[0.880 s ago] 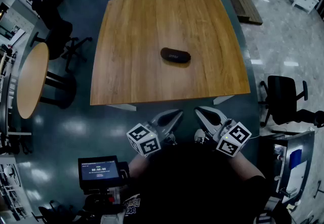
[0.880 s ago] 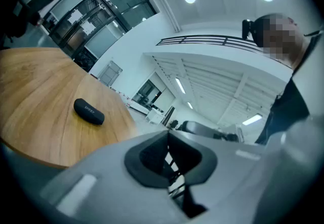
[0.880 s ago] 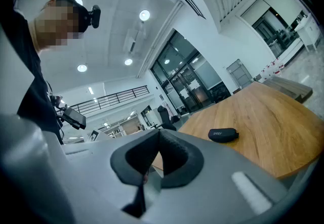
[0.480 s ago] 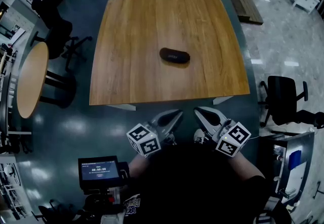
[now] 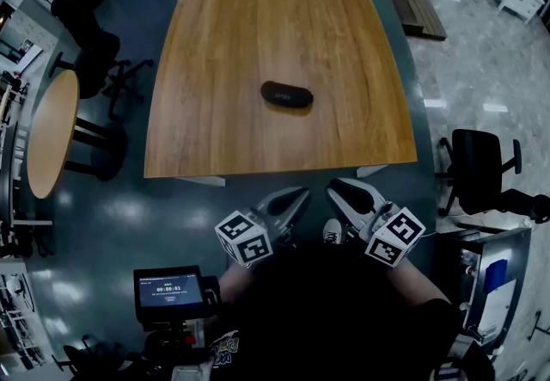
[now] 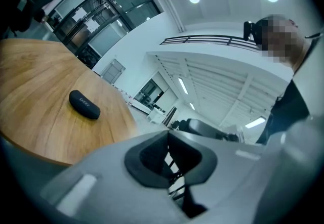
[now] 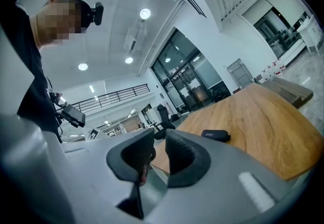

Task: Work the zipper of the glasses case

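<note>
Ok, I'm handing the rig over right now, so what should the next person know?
Left claw: shut, empty, held short of the table.
Right claw: jaws slightly apart, empty, beside it.
Glasses case: lies mid-table, clear of both claws; its zipper is too small to read.
Done: nothing visible.
Left: reach the case, steady it, work the zipper.

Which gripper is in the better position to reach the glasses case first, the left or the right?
Probably the right gripper: its jaws stand slightly apart and empty, while the left gripper is shut. Both hang short of the table, similarly far from the glasses case.
</note>
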Available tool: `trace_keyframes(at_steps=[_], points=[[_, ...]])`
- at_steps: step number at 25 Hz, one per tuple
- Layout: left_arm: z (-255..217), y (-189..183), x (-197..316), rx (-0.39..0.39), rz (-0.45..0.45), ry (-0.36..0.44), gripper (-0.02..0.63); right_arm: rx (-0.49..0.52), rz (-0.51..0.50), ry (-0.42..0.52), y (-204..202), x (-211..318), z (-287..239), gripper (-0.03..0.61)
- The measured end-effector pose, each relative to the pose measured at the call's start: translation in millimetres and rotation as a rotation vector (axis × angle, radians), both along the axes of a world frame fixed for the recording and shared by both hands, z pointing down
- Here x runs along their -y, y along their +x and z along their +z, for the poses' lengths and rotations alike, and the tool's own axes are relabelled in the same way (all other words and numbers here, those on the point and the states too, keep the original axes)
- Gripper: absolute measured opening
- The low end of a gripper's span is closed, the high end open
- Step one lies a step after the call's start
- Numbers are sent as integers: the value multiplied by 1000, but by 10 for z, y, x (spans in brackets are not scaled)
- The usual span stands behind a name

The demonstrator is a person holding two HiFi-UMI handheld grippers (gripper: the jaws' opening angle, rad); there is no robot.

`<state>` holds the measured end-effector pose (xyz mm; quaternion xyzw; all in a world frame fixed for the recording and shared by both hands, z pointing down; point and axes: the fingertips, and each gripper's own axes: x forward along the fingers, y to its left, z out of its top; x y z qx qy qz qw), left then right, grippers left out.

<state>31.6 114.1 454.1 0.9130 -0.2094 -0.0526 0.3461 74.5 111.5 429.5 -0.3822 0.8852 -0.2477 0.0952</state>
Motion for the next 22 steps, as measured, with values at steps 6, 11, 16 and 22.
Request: trace_keyframes(at_steps=[6,11,16,22], points=[[102,113,-42,13,-61,-48,2,-3,17,-57,296,76,227,128],[161,-236,28,35,-220,-110,2,-74,-19,-97,342,224,602,154],[218,-745,137,39,-395,-140,2,-408,-68,-18,343,509,1151,177],[287,-1022,454,31,-370,-114,2,-956,-195,187,51,1429,1489,234]])
